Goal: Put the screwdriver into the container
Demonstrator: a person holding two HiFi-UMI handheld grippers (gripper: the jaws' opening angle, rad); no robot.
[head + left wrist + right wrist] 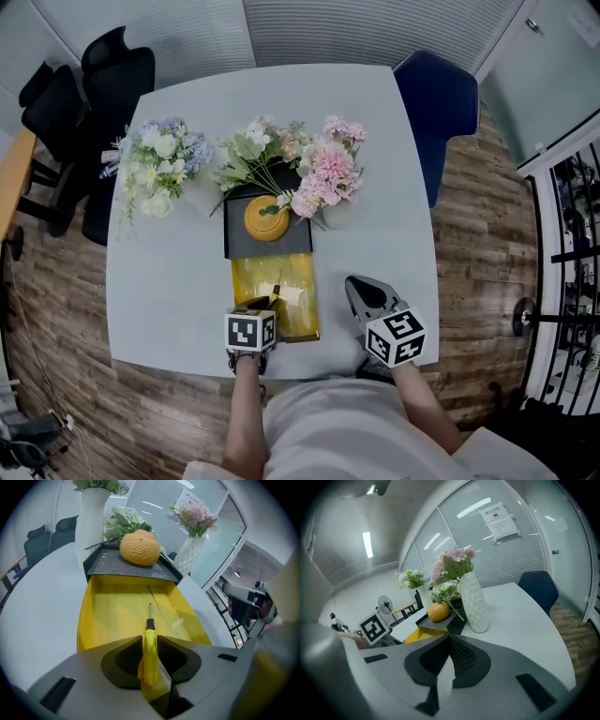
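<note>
At the near edge of the pale table [169, 291], the left gripper [150, 639] has its jaws clamped on the yellow handle of the screwdriver [149, 656], one tip against each side. The metal shaft therefore points straight away, out over the open yellow container [117, 611]. Held like this, the tool lies along the container's length and looks to be above its floor rather than on it. I judge it placed to drop inside once the jaws let go. Against the container's far end sits a black tray [126, 569] carrying an orange round fruit [139, 548], with flower vases on both sides, which leaves the near end as the open way in. To the right, the right gripper [448, 638] has its jaws together on nothing, apart from the container and probably parked clear of the work.
</note>
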